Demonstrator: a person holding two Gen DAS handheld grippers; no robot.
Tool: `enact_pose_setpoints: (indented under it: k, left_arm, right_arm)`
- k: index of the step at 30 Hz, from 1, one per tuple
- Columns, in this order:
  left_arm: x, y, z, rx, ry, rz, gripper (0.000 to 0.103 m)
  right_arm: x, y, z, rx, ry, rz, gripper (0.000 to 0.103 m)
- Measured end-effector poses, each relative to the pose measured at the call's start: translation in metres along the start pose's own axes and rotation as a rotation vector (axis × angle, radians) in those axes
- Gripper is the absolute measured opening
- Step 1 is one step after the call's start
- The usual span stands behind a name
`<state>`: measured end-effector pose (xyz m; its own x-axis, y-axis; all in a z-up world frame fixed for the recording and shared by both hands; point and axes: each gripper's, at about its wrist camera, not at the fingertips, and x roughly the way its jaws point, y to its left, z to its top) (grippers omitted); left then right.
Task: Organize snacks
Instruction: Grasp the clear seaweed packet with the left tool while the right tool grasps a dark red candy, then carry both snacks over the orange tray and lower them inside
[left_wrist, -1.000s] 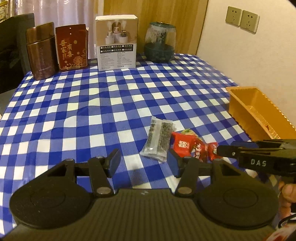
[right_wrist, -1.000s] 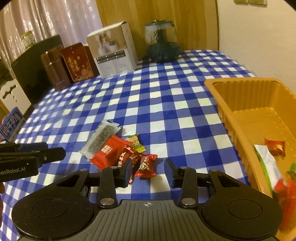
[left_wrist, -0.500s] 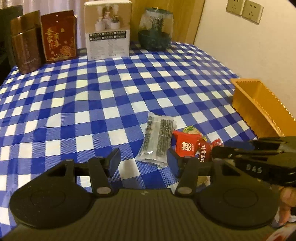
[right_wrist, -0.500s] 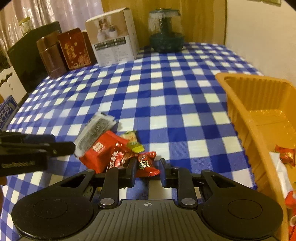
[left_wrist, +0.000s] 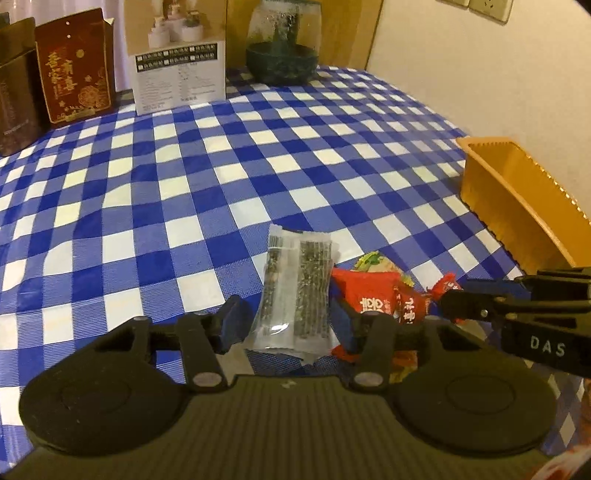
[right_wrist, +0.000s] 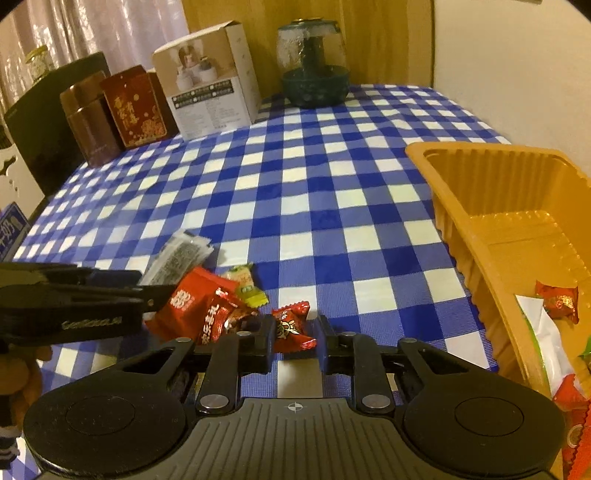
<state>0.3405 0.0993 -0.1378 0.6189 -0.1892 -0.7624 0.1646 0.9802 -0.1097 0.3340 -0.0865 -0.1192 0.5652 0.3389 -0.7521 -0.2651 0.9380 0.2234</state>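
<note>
1. Right wrist view: right hand-held gripper is clamped on a red candy at the surface, beside the orange tray.
2. Left hand-held gripper, jaws closing, straddles the seaweed packet without pressing it.

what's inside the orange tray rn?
Right wrist view: the orange tray holds a red candy, a white-green packet and more red wrappers at its near end; far end bare. The camera housing covers the nearest corner.

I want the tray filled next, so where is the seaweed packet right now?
In the left wrist view the seaweed packet lies on the checked cloth between the left gripper fingers, left of the red snack pile.
</note>
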Motion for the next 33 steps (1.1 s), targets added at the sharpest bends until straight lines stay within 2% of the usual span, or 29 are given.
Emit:
enact_pose_setpoints:
  k: [5,16,20,33]
  left_arm:
    - [0.0,0.002,0.001,-0.007,0.0,0.002,0.038]
    - [-0.006,0.002,-0.003,-0.01,0.012,0.026,0.036]
    - [-0.016,0.001,-0.008,-0.015,0.015,0.044,0.036]
    - [-0.08,-0.025,-0.024,-0.074,-0.048,0.066,0.036]
  right_arm:
    - [0.002,0.001,0.0,-0.02,0.005,-0.002,0.023]
    - [0.009,0.01,-0.002,-0.104,0.007,-0.026,0.023]
    - [0.006,0.006,-0.003,-0.08,0.01,-0.021,0.021]
    - [-0.053,0.002,-0.019,0.011,-0.047,0.017,0.021]
